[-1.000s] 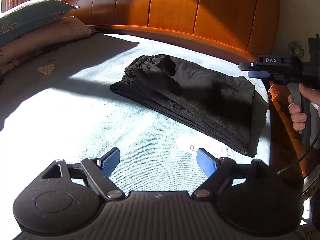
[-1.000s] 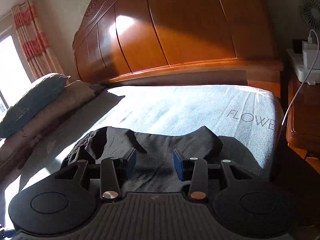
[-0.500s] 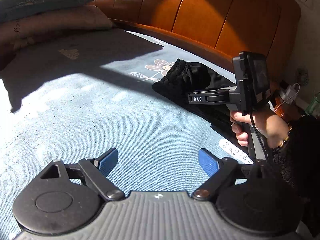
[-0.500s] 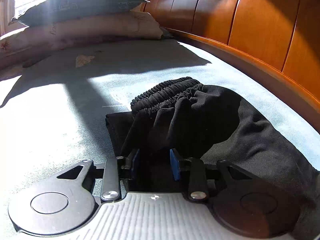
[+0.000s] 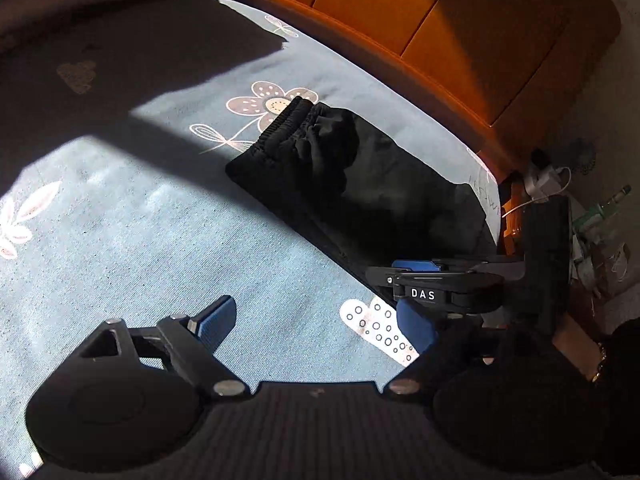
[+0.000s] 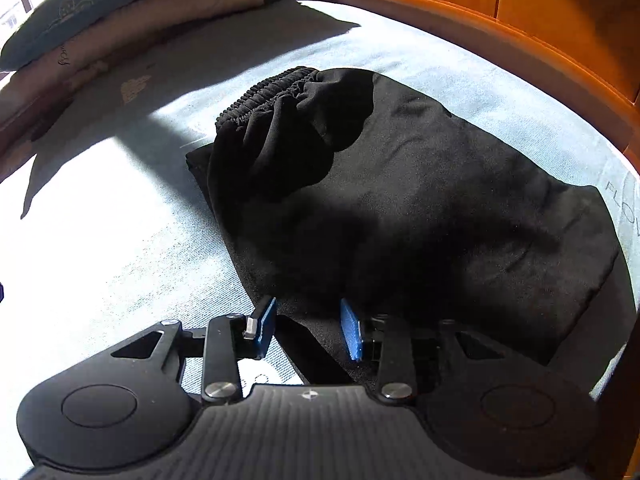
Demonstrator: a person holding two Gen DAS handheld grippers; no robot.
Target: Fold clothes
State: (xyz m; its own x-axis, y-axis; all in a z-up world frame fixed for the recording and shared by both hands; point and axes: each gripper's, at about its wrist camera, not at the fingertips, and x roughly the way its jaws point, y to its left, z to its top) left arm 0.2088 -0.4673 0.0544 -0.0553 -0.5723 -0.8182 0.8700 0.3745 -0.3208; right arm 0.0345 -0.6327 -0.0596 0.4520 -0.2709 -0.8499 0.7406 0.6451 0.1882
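On the bed (image 5: 168,240), toward the corner nearest the wooden headboard (image 5: 420,12), lie the folded black trousers (image 6: 400,208), flat on the light blue flowered sheet with the gathered elastic waistband (image 6: 264,96) at their far end. Their long near edge runs straight and slantwise across the mattress; the far corner reaches close to the side edge of the bed, beside a nightstand (image 5: 516,216) crowded with a white charger and cable.

Left tongs (image 5: 316,324) hang above bare sheet with the jaws set wide and nothing between them, well clear of the trousers' near edge. Open sheet spreads to their left, part sunlit, part in a broad shadow, as far as the stacked pillows (image 6: 100,20) at the far side.

Right tongs (image 6: 308,330) are low over the near edge of the trousers. Their jaws are part-way apart and opening, with the cloth's edge lying under and between the blue pads (image 6: 352,334), which do not press on it. In the left wrist view these tongs show from the side, held by a hand (image 5: 576,340) in a dark sleeve, just ahead of the left tongs' right finger.
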